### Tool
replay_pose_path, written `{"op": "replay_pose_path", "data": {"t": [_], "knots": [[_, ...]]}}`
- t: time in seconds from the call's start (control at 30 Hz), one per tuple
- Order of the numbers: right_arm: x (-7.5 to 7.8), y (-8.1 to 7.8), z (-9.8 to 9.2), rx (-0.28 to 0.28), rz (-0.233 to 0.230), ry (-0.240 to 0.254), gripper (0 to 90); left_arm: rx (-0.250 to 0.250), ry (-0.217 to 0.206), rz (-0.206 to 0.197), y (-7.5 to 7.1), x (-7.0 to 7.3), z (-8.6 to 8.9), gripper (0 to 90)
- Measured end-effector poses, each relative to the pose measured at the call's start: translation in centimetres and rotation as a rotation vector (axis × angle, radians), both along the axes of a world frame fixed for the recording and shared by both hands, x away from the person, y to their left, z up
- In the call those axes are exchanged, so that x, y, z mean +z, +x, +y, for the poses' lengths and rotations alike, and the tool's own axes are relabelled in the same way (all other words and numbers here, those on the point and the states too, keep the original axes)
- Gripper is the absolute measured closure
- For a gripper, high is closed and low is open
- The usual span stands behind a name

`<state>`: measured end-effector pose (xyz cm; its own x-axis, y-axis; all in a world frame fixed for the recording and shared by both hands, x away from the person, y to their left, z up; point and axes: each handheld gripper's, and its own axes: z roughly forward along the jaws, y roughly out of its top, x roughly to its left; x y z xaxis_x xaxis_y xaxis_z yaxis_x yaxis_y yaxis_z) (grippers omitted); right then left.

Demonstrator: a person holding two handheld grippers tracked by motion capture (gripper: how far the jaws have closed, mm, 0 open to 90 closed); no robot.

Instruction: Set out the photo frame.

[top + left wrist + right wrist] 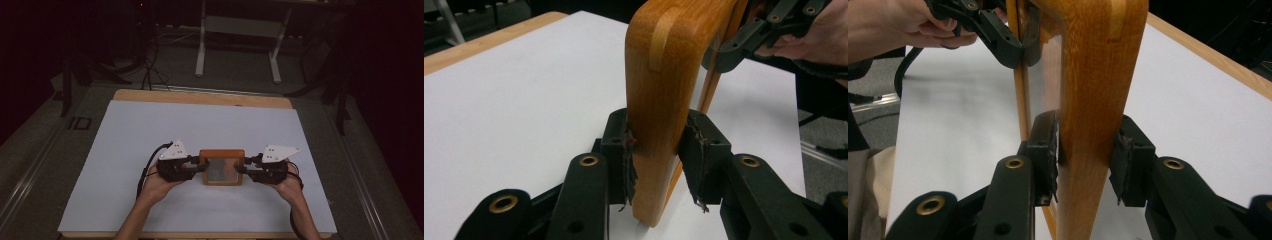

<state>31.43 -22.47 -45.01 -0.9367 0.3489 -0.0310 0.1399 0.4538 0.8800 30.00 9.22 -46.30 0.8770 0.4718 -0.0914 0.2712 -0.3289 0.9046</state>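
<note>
A small wooden frame point(222, 167) with a glassy pane sits over the white sheet, held between both hands. My left gripper point(202, 165) grips its left side and my right gripper point(241, 168) grips its right side. In the left gripper view, the two black pads of my left gripper point(656, 145) press on both faces of the orange wood point(664, 60), with the other gripper point(744, 45) clamped at the far end. In the right gripper view, my right gripper point(1085, 145) is likewise shut on the wooden edge point(1098, 60). Whether the frame touches the sheet I cannot tell.
A white sheet point(150, 130) covers most of the wooden table point(200, 96). Beyond the far edge lie dark floor, loose cables point(150, 65) and the white legs of another table point(200, 50). Open sheet surrounds the frame on all sides.
</note>
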Motion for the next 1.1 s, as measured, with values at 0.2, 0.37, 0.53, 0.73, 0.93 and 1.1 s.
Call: {"op": "replay_pose_path", "data": {"t": [0.2,0.37,0.53,0.73,0.93,1.1], "knots": [[-0.1,0.2,-0.1,0.001,0.031,0.055,66.2,0.021,-0.027,0.003,-0.2,0.6,0.3,66.8],[-0.2,0.2,0.0,-0.009,0.052,0.085,66.1,0.044,-0.052,0.027,-0.3,0.8,0.6,66.5],[-0.2,0.2,0.1,-0.017,0.072,0.104,66.0,0.055,-0.056,0.043,-0.4,0.8,0.7,66.4],[-0.4,0.3,0.5,-0.020,0.108,0.125,65.9,0.076,-0.072,0.068,-0.6,0.9,1.2,66.3],[-1.2,0.8,1.0,-0.031,0.182,0.154,65.9,0.103,-0.091,0.109,-0.3,0.5,1.7,66.4],[-1.6,1.0,1.2,-0.041,0.212,0.156,65.7,0.114,-0.094,0.132,-0.1,0.2,1.8,66.3]]}}
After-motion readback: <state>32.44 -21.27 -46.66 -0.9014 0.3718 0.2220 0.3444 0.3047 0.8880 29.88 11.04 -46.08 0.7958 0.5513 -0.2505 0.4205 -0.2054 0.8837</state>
